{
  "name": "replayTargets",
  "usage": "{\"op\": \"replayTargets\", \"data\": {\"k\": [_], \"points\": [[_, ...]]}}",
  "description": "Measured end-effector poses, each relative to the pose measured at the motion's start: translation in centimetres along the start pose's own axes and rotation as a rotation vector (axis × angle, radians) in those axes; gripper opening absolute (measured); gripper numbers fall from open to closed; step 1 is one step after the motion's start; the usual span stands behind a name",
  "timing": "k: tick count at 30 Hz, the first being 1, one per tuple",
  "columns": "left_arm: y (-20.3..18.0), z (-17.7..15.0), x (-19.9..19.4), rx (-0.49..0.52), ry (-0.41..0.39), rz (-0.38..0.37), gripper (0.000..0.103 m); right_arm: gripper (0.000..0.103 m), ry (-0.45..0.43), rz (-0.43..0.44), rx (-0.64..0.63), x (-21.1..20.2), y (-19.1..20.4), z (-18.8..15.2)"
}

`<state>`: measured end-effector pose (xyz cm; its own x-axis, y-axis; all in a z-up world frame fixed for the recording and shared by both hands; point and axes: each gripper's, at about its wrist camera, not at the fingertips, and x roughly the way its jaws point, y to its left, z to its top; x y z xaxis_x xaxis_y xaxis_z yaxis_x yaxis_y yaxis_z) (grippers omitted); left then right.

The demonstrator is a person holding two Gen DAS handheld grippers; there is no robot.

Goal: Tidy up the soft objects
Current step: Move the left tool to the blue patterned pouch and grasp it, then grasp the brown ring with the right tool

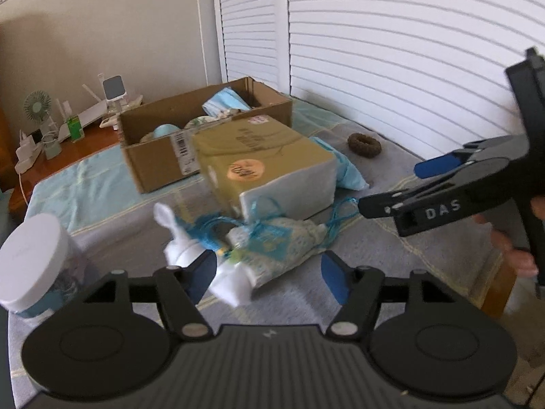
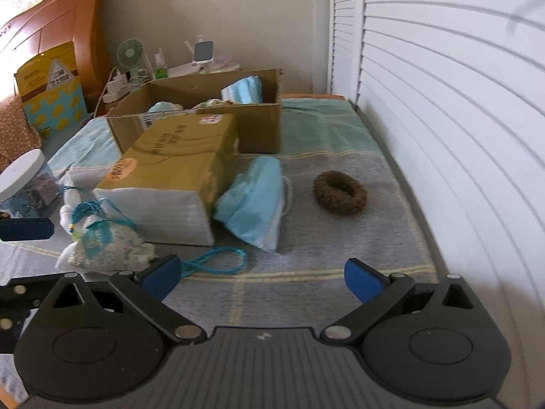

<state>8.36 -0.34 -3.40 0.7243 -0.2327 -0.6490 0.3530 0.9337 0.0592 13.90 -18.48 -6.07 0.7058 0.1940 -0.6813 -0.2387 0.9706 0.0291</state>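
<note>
On the grey bedspread lies a floral drawstring pouch with blue cord, beside a white soft item. My left gripper is open around the pouch's near white end; only the left pad is close to it. Behind the pouch stands an olive-wrapped tissue pack. A pile of blue face masks and a brown scrunchie lie to its right. My right gripper is open and holds nothing, just short of a blue cord loop.
An open cardboard box with masks and soft things stands behind the tissue pack. A white-lidded jar is at the left. White louvred doors line the right; a cluttered bedside table is at the back left.
</note>
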Motion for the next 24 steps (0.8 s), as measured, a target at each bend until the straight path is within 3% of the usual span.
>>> {"op": "replayTargets", "data": {"k": [9, 15, 20, 24], "points": [[-1.8, 1.2, 3.1, -0.021, 0.038, 0.066, 0.068, 0.103, -0.031, -0.013, 0.023, -0.4, -2.1, -0.3], [-2.8, 1.3, 4.4, 0.007, 0.061, 0.071, 0.077, 0.103, -0.026, 0.006, 0.061, -0.1, -2.9, -0.8], [-2.9, 1.3, 5.1, 0.001, 0.065, 0.078, 0.077, 0.103, -0.025, 0.001, 0.072, -0.1, -3.2, -1.1], [-2.7, 1.2, 5.1, -0.013, 0.064, 0.067, 0.07, 0.103, -0.025, 0.0, 0.077, -0.1, -3.3, -1.1]]}}
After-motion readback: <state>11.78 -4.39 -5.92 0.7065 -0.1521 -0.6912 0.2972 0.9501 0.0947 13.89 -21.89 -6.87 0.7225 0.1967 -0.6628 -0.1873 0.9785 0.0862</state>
